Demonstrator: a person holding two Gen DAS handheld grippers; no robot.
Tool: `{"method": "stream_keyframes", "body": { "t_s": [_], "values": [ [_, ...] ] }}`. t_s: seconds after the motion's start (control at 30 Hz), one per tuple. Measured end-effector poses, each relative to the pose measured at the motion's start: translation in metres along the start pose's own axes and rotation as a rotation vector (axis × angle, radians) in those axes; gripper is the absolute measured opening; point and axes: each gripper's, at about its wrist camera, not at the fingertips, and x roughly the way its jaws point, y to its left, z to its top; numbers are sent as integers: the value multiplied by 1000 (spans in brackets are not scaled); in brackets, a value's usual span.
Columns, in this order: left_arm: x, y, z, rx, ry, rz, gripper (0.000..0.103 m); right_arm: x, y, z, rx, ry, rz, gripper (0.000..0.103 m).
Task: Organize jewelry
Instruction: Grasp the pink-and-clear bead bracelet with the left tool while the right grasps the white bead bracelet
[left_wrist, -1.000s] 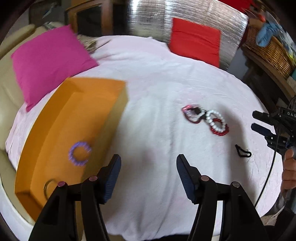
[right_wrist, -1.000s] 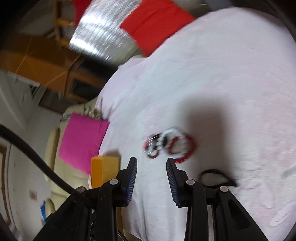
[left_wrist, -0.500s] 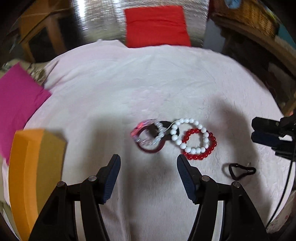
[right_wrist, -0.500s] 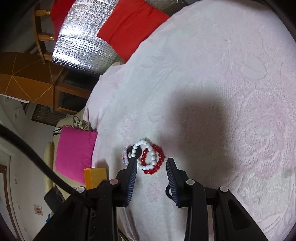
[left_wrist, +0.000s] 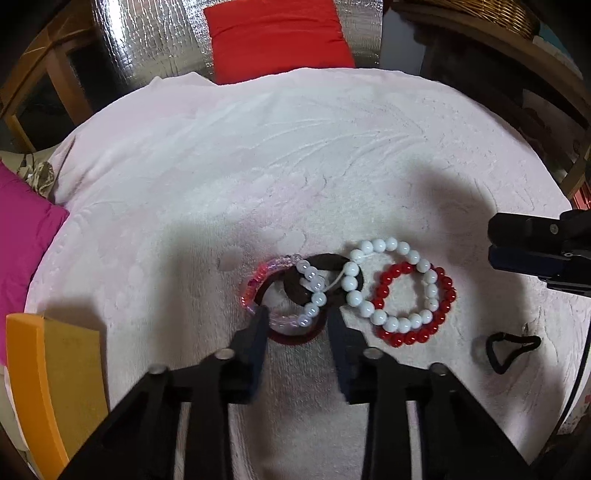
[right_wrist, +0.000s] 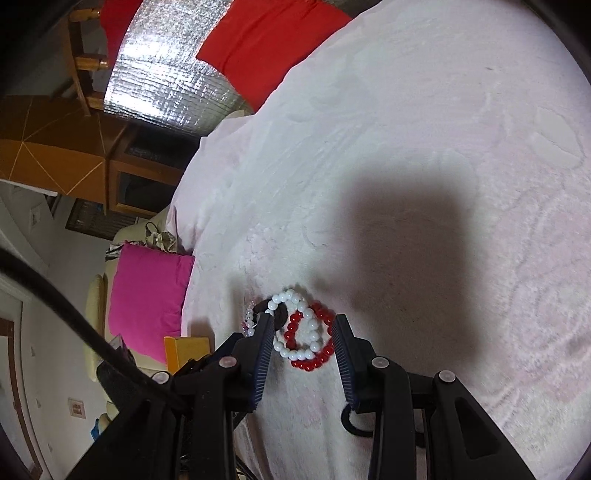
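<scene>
Left gripper fingers parted, low over the pile, straddling the near arc of the dark red bangle. Nothing clamped; left tip touches or sits just beside the pink clear-bead bracelet.

Right gripper fingers also apart, one each side of the red and white bracelets, gripping nothing. In the left view it pokes in from the right edge, well apart from the pile.

Jewelry, near to far in the left wrist view:
- dark red bangle, solid ring, nearest the left tips
- pearly translucent bead strand lying across it
- pink clear-bead bracelet on the left side, arcing up
- black ring behind, partly covered by beads
- white bead bracelet, opaque round beads, overlapping the red bead bracelet, glossy, smaller beads, just to the right

All tangled/overlapping in one cluster, mid-surface on a pale pink embossed cover. Cannot tell whether bed or worktop underneath.

Black hair tie lies alone, right of the cluster, near the edge.

Orange box at the left edge; contents not visible. Magenta cushion beyond it. Farthest: red cushion against a silver foil panel.
</scene>
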Motion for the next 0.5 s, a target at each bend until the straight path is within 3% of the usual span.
{"method": "stream_keyframes", "body": {
  "t_s": [0.23, 0.5],
  "values": [
    [3, 2, 1, 29, -3, -41, 8, 22, 6, 7, -47, 9, -17, 36],
    [-9, 20, -11, -30, -43, -104, 8, 42, 16, 14, -127, 2, -41, 36]
  ]
}}
